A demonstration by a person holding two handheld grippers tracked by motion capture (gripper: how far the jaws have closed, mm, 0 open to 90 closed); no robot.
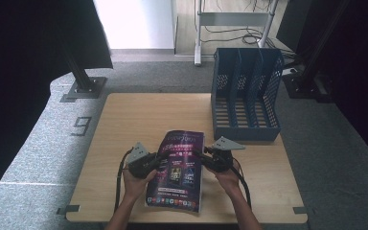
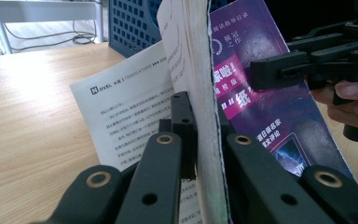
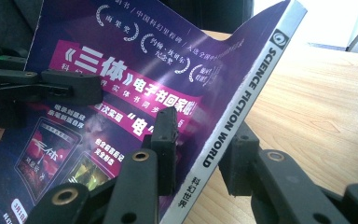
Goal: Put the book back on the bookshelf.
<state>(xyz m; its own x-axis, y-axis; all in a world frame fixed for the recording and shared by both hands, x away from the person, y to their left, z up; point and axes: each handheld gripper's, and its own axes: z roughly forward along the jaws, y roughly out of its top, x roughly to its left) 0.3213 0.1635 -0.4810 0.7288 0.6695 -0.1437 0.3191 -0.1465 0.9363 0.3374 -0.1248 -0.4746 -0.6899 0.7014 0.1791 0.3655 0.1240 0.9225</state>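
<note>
Magazine [image 1: 177, 170] is held between the two grippers near the front edge of the surface [image 1: 124, 120], its purple cover up and its long axis running away from the person, toward the blue file rack [image 1: 245, 93] that stands at the far right of the surface. The left gripper [image 1: 159, 160] is pinched on the open page edge, where the fingers [image 2: 182, 121] are seen pressed on the paper from both sides, with one loose page fanned out below. The right gripper [image 1: 202, 155] straddles the spine; its fingers [image 3: 165, 140] sit at either side of the spine, and whether they press it firmly cannot be told. The rack lies ahead and to the right, nearer the right hand, so the spine side is judged to lead into a slot.
</note>
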